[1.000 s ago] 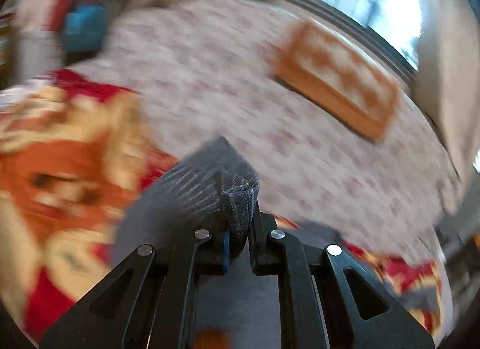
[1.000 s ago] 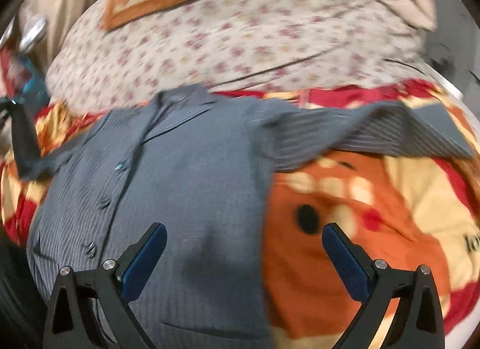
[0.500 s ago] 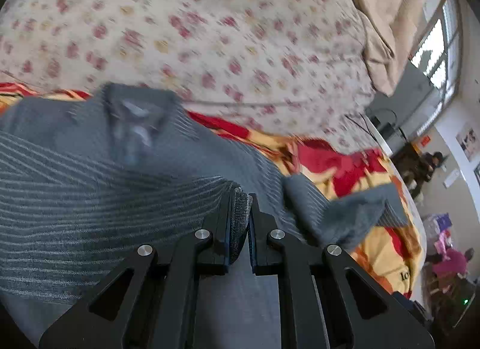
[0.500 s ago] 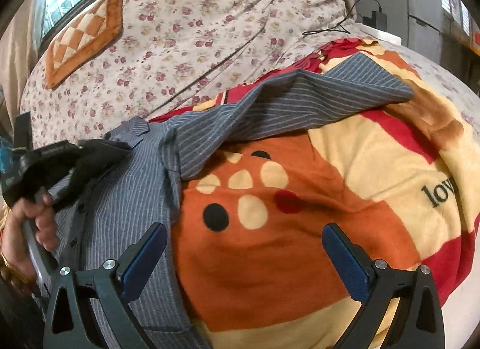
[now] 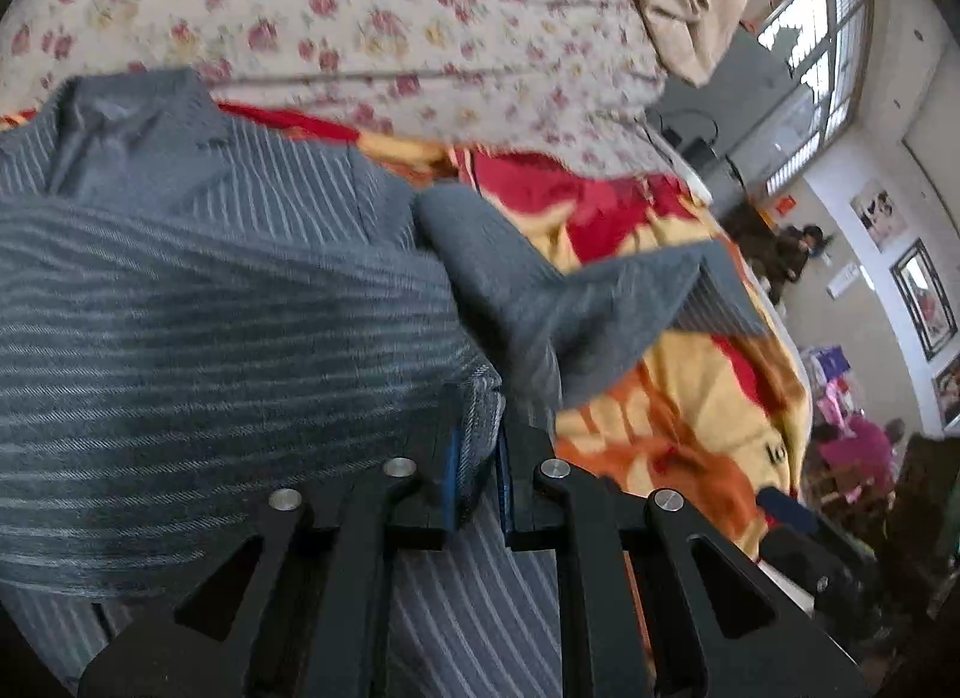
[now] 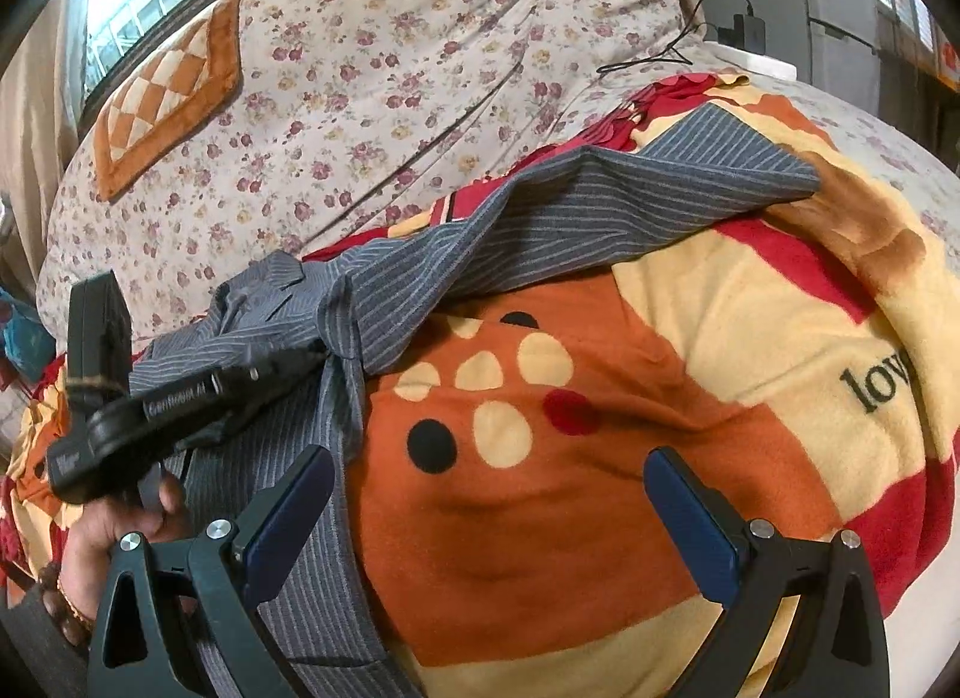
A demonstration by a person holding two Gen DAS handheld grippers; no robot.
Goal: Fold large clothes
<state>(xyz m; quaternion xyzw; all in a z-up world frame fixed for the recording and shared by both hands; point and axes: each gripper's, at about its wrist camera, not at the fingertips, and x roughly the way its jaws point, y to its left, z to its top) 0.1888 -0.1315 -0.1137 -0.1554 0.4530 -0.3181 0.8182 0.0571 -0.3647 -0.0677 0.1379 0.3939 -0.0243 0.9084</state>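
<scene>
With our left hand-held gripper [image 5: 477, 452] clamping the sleeve [image 5: 252, 338], we have swung it across the grey striped shirt [image 6: 288, 338], while our right hand-held gripper [image 6: 489, 509] hovers open beside the unfolded sleeve.

One grey pinstriped button-up shirt [image 6: 600, 218], one orange, yellow and red fleece blanket [image 6: 750, 338], one floral bedsheet [image 6: 390, 68], one orange-and-cream checkered cushion [image 6: 168, 92], two black two-finger grippers [image 5: 477, 458] [image 6: 489, 518].
</scene>
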